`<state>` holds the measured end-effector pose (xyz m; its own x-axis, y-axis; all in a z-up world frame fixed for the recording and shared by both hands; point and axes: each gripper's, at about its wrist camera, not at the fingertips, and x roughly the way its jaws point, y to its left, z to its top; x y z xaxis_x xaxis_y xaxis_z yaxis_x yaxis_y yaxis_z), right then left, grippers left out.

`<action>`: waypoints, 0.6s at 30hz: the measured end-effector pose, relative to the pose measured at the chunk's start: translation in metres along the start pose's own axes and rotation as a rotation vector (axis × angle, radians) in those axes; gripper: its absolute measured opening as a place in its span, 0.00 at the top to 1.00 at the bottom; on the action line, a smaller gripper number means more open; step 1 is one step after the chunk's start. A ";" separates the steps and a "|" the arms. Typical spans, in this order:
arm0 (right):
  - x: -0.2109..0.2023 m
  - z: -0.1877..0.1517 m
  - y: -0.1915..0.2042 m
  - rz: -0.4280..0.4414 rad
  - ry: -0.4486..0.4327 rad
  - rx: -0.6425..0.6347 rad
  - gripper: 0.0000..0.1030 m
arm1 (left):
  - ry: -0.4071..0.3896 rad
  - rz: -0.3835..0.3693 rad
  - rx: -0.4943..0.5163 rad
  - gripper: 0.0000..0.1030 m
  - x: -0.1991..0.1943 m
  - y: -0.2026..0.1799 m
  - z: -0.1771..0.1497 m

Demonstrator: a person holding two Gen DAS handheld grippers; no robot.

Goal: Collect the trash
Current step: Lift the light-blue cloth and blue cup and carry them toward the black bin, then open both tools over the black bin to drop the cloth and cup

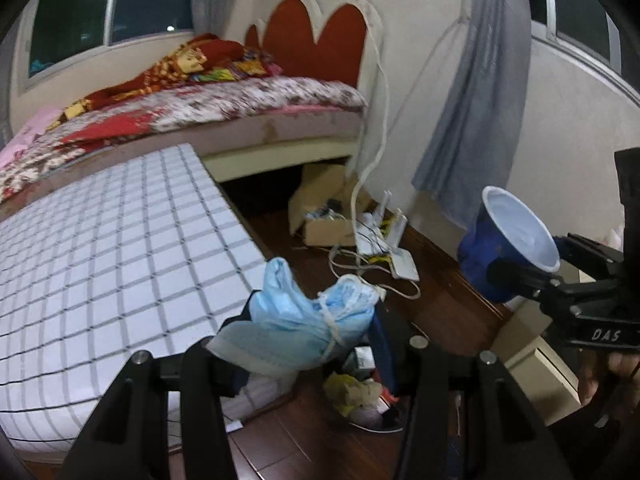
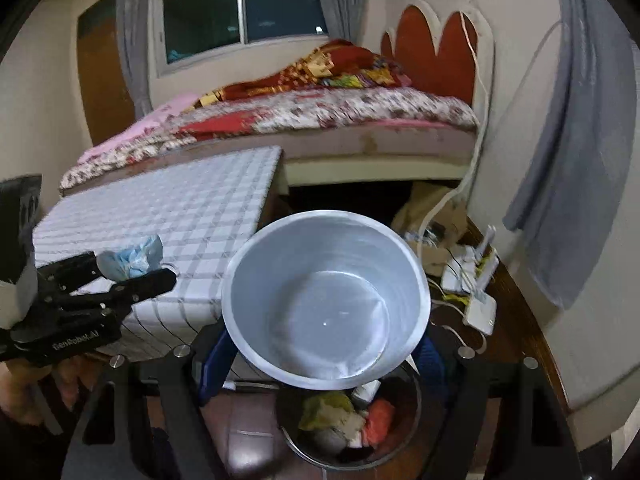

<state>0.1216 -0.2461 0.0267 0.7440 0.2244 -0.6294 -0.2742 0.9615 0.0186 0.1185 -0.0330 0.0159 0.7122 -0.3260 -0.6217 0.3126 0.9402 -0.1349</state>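
- Two pieces of trash are in hand at once: a crumpled blue face mask (image 1: 304, 320) clamped between the fingers of the left hand-held gripper (image 1: 308, 344), and a blue cup (image 2: 326, 300) with a white inside, squeezed by its sides between the fingers of the right hand-held gripper (image 2: 324, 356).
- Just below and ahead of both grippers stands a round trash bin (image 2: 412, 404), already holding yellowish, white and reddish scraps.
- By my reading, the step is the carry to the bin, with the drop not yet done: the cup hangs directly over the bin's mouth, while the mask sits above its near edge.
- Next, each load needs to be centred over the opening before the fingers part; the light mask may cling to a pad or drift onto the wooden floor (image 1: 440, 304).
- Both grippers tilt forward and downward, side by side, each visible at the edge of the other's view.
- Left of the left gripper lies a checked mattress (image 1: 120, 240); beyond it, a bed (image 1: 240, 108).
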 end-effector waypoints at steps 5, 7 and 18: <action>0.016 -0.028 -0.028 -0.038 0.053 0.046 0.24 | 0.059 -0.038 0.033 0.51 0.024 -0.023 -0.016; 0.025 -0.039 -0.038 -0.048 0.084 0.068 0.24 | 0.083 -0.057 0.044 0.51 0.034 -0.032 -0.024; 0.067 -0.090 -0.066 -0.075 0.203 0.116 0.24 | 0.210 -0.115 0.058 0.51 0.085 -0.057 -0.055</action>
<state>0.1345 -0.3088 -0.0865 0.6190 0.1261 -0.7752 -0.1422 0.9887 0.0472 0.1265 -0.1087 -0.0715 0.5258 -0.3970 -0.7522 0.4236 0.8891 -0.1732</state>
